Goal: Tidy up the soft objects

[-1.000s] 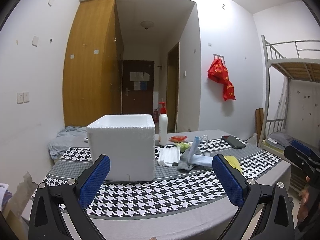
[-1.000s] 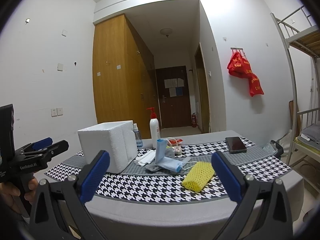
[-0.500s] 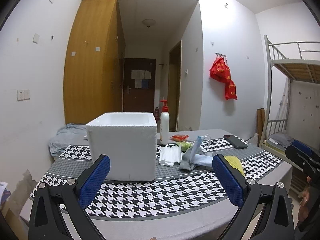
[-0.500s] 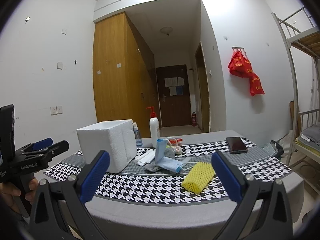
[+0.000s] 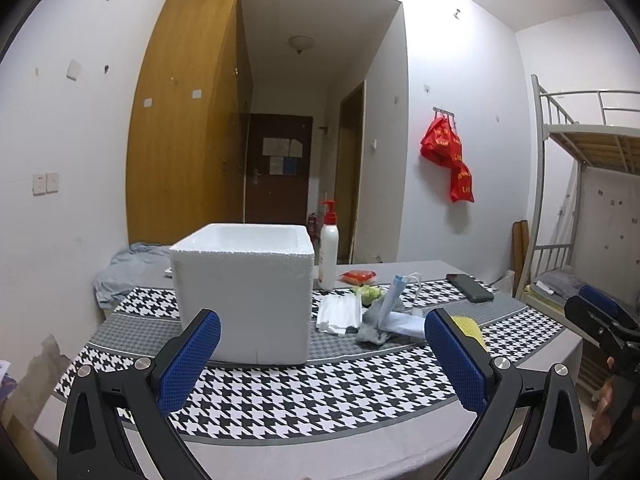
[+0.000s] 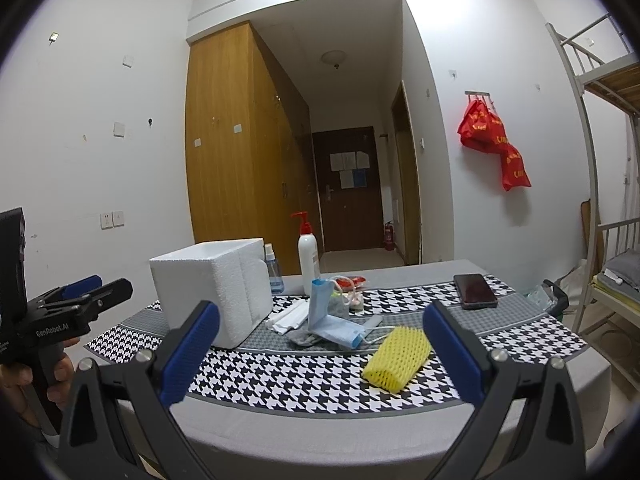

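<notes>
A white foam box (image 5: 244, 290) (image 6: 216, 284) stands open-topped on the houndstooth tablecloth (image 5: 304, 392). To its right lie white tissues (image 5: 338, 312) (image 6: 290, 316), a grey cloth (image 5: 370, 320), blue face masks (image 6: 332, 320) (image 5: 396, 312) and a yellow foam net (image 6: 398, 354) (image 5: 468, 326). My left gripper (image 5: 322, 364) is open and empty, short of the table's near edge, facing the box. My right gripper (image 6: 320, 354) is open and empty, facing the masks and net.
A pump bottle (image 5: 329, 254) (image 6: 308, 258), a small spray bottle (image 6: 273, 276), a red packet (image 5: 358, 277) and a black phone (image 6: 475, 290) lie at the back of the table. A bunk bed (image 5: 580, 200) stands right. A grey cloth (image 5: 120, 268) lies back left.
Both views have drifted slightly; the left gripper has edged a little closer to the box. Both grippers stay open and nothing on the table has moved.
</notes>
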`<state>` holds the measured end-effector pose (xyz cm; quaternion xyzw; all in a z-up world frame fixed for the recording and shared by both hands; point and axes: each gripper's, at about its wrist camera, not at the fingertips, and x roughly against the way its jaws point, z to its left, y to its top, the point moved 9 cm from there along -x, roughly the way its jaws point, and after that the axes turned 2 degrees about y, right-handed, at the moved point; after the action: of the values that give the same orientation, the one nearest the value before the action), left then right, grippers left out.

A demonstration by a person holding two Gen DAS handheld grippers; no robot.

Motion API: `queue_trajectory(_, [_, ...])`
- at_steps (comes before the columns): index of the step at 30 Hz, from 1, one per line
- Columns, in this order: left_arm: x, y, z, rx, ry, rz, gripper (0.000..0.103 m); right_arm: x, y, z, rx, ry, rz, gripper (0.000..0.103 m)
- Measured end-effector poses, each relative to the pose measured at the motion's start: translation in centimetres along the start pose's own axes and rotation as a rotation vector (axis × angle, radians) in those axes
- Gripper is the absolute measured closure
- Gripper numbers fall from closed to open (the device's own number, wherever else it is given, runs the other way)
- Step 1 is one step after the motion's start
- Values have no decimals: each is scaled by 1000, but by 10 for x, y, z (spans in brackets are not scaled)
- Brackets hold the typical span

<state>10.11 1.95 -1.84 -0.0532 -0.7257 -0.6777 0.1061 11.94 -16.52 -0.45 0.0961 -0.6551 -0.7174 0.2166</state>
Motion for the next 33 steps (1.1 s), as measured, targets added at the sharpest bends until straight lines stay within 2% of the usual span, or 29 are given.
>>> queue_trajectory(13, [-16, 6, -12, -15, -43, 7, 1, -16, -3, -11, -2, -18, 30, 0])
queue_trajectory(33, [-67, 13, -56, -76, -162, 107, 1, -52, -9, -41, -28, -51, 112, 0])
